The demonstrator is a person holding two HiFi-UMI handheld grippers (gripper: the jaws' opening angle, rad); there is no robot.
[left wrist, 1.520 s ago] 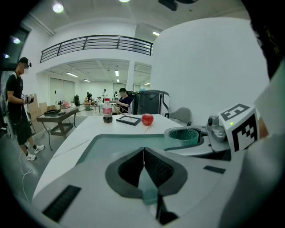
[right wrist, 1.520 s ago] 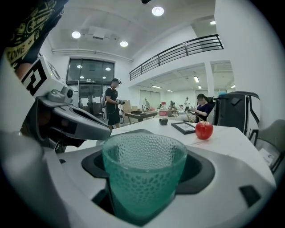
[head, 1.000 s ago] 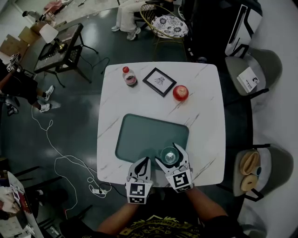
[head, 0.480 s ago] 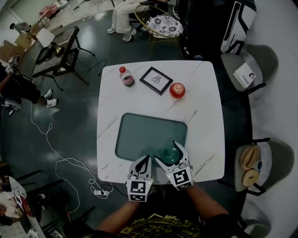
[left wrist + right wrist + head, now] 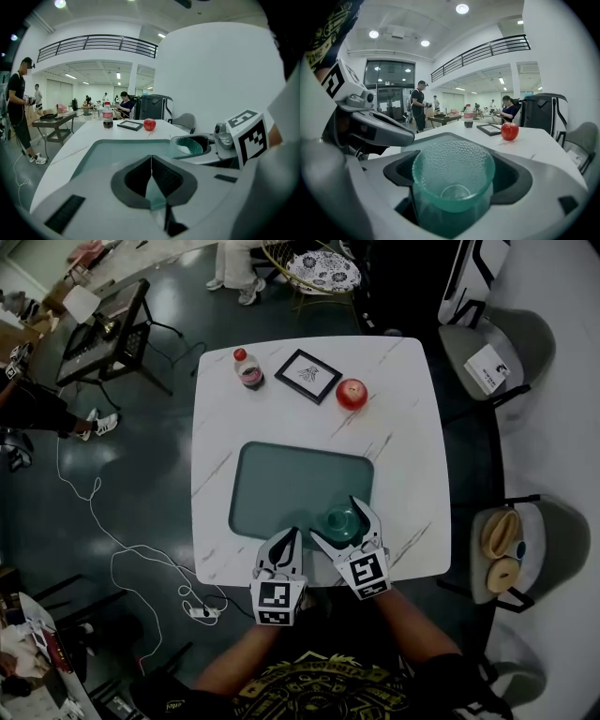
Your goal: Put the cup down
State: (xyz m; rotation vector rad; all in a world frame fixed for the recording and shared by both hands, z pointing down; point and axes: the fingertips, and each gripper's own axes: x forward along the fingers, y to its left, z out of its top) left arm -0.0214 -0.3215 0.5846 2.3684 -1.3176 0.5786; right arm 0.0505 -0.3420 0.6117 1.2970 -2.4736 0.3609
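1. Where the head view looks down on the white marble-patterned tabletop (image 5: 412, 437), a teal glass cup (image 5: 343, 520) stands upright on the near right part of a green tray (image 5: 281, 486). It is between the two jaws of the right hand-held gripper (image 5: 334, 520). The left hand-held gripper (image 5: 292, 534) lies just beside the right one, on its left, with its tips over the tray's near edge. At the far side of the tabletop stand a red-capped bottle (image 5: 247, 369), a black picture frame (image 5: 308, 376) and a red apple (image 5: 352, 393), all well apart from the tray.
2. From the left gripper view, that hand-held gripper's jaws are pressed together with nothing between them, and they point across the tray. The glass cup shows to the right, ringed by the other hand-held gripper's jaws, whose marker cube is at the picture's right edge.
3. From the right gripper view, the jaws stand wide apart and have just been opening. The dimpled glass cup sits upright between them, mouth up, and the dark pads on either side do not appear to press on it. The apple lies ahead to the right, and the bottle and frame are farther back.
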